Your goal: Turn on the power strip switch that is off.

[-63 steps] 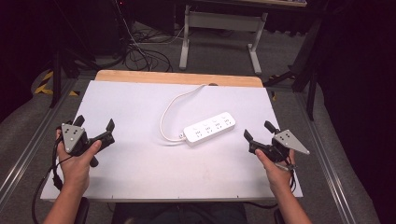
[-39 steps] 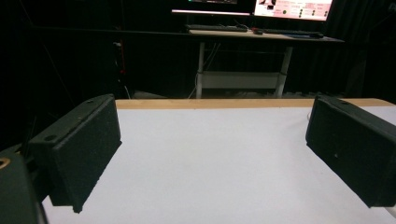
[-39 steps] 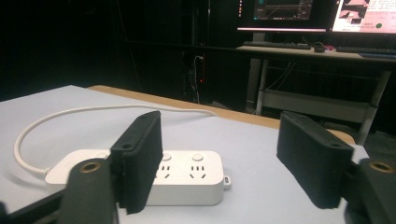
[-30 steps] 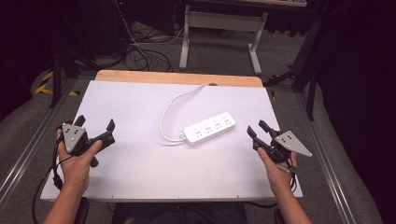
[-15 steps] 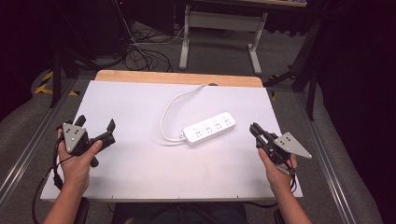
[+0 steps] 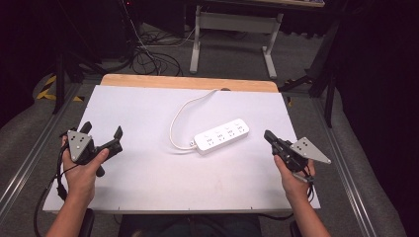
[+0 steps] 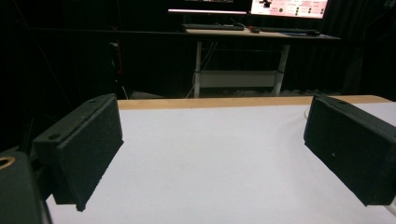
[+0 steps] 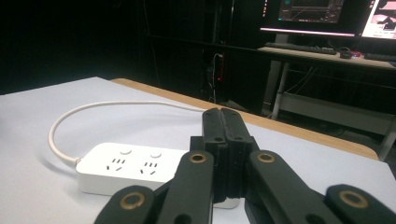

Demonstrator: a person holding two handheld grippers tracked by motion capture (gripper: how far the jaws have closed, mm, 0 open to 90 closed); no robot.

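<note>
Jaws: my right gripper (image 6: pixel 268 135) clenched empty beside the power strip (image 6: pixel 221 136), left gripper (image 6: pixel 102 135) released well apart; approach step, reopening needed.

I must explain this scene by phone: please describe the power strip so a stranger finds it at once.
Start from the white table. Near its middle lies the white power strip, angled, between the open left gripper and the shut right gripper. A white cord loops from its left end.

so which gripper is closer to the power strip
Right. The right gripper, shut, sits just off the power strip's right end. The left gripper, open, is well off to the strip's left, over bare table.
</note>
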